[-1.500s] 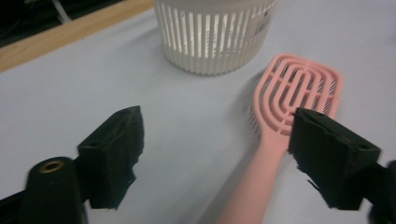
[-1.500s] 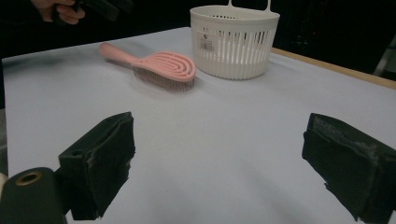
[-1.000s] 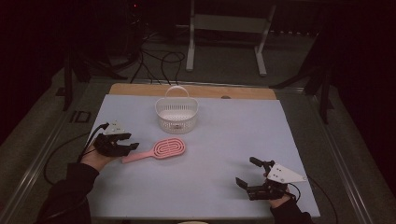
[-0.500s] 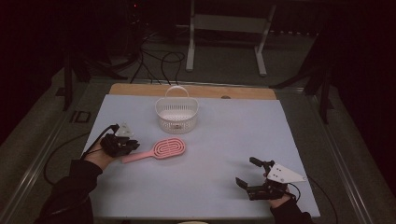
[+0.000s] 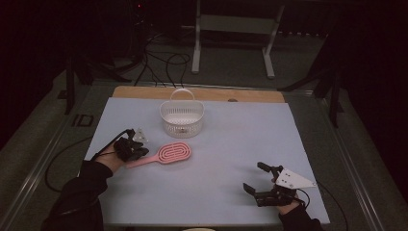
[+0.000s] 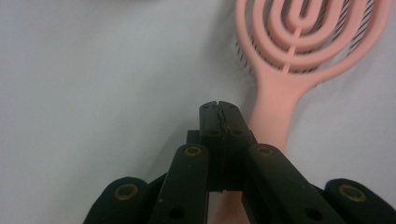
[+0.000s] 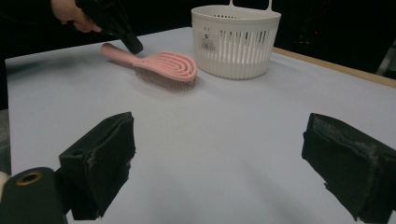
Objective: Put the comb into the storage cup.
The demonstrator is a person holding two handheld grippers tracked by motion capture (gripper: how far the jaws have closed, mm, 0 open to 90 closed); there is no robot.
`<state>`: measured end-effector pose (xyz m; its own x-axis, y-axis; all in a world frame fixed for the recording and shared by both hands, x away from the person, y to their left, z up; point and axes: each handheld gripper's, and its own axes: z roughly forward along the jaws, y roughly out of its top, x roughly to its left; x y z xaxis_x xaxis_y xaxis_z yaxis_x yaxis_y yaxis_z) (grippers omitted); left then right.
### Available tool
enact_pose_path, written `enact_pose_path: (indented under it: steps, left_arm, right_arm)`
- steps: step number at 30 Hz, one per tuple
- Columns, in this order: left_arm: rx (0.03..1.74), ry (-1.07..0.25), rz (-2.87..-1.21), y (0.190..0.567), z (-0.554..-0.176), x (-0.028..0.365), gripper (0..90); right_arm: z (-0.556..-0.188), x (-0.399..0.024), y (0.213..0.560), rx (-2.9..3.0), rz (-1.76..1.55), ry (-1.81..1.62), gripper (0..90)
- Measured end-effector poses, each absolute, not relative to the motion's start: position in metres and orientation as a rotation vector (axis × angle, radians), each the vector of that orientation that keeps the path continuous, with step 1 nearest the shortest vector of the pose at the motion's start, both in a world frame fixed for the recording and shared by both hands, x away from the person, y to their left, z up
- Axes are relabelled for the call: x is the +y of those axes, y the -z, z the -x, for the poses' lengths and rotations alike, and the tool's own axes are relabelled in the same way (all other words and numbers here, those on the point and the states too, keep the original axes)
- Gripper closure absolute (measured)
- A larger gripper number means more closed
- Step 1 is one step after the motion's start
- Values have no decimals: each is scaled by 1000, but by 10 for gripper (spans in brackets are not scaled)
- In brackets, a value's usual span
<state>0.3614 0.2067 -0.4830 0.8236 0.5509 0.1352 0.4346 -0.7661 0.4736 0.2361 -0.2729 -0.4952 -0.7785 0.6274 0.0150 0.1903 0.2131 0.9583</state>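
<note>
A pink hairbrush [image 5: 168, 153] lies on the pale blue mat, bristles down, its handle pointing left. My left gripper [image 5: 142, 151] is over that handle; its jaws have just been closing. In the left gripper view the left gripper [image 6: 219, 106] is shut, pad against pad, with nothing between, and the brush handle [image 6: 275, 93] runs beside and beneath it. The right gripper view shows that shut tip [image 7: 135, 46] right at the hairbrush [image 7: 168, 67] handle. My right gripper [image 5: 253, 177] rests at the front right, wide open and empty, its jaws far apart [image 7: 219, 158].
A white slatted basket [image 5: 182, 118] with a loop handle stands behind the brush, seen also as the basket [image 7: 236, 42] in the right gripper view. A wooden strip [image 5: 202, 93] edges the mat's far side. Cables and a metal stand sit on the dark floor beyond.
My left gripper has come closer to the brush handle and lower, and its jaws have gone from open to shut. The right gripper has stayed put.
</note>
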Motion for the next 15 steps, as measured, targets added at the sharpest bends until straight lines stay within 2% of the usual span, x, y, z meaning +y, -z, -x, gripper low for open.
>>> enact_pose_path:
  steps: [15]
  left_arm:
    - [660,-340,-2647,488,-355,197,900]
  right_arm:
    - [-236,-273,495,2120,-762,-1585,92]
